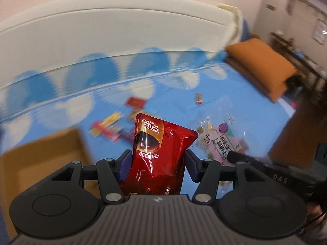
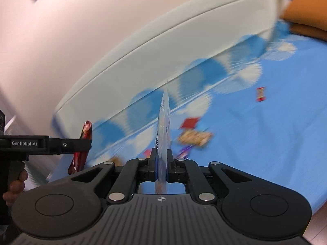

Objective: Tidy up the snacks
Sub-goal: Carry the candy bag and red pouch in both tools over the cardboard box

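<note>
Black linkage arms fill the bottom of both wrist views. Between the left gripper's [image 1: 158, 164] blue pads stands a red foil snack pouch [image 1: 158, 153], upright and lifted clear of the bed, with the pads pressed against its two sides. Seen from the right wrist, the same red pouch [image 2: 81, 149] hangs off the far end of that tool, out to the left.

Over on the right gripper [image 2: 162, 162], the pads are drawn together on a thin clear plastic bag [image 2: 164, 122], seen edge-on and rising straight up from the pinch. From the left wrist view that clear bag [image 1: 222, 140] shows its flat face: small wrapped candies and a pink printed card sit inside it, to the right of the red pouch.

Left of the left tool and below it lies an open cardboard box [image 1: 40, 157]; blur hides whatever is in it.

Beyond both tools spreads a blue bedsheet [image 2: 265, 143] with white cloud shapes, and a loose scatter of snack packets [image 1: 114, 126] lies on it just past the red pouch. One small red packet [image 2: 261, 94] lies apart, farther off to the right. An orange pillow [image 1: 259, 65] rests at the far right, by the pale headboard [image 1: 102, 30].
</note>
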Motion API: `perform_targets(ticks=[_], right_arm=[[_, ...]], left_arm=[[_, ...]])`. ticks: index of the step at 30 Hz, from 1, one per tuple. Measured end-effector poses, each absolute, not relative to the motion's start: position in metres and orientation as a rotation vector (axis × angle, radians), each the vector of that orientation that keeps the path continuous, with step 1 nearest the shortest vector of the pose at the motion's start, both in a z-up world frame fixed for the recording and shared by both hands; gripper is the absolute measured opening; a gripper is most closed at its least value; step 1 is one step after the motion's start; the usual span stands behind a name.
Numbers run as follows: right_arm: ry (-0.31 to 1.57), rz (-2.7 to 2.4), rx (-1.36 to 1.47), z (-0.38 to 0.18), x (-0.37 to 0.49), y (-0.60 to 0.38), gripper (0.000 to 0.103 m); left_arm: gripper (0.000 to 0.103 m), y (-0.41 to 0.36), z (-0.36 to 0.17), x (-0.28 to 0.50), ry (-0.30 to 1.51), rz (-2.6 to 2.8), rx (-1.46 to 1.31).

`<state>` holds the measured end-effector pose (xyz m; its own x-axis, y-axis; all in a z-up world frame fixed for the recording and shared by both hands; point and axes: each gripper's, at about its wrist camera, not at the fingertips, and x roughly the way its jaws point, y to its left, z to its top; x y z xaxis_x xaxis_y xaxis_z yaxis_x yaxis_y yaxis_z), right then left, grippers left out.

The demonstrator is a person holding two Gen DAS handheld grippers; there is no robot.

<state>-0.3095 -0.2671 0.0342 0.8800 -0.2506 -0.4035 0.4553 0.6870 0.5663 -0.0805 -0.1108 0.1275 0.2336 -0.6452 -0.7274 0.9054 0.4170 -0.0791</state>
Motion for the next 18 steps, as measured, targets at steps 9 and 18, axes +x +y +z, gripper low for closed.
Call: perform_targets(ticks=[9,18], right_arm=[[0.480,-0.162,0.641,0.049,-0.289,-0.134,0.007],[0.538,-0.132,0.503,0.072,-0.280,-0.063,0.007]], left_arm=[[0.061,0.071,0.114,-0.117,0.829,-0.854,0.322],[0.061,0.147,0.104,-0.106,0.839,-0.808,0.234]])
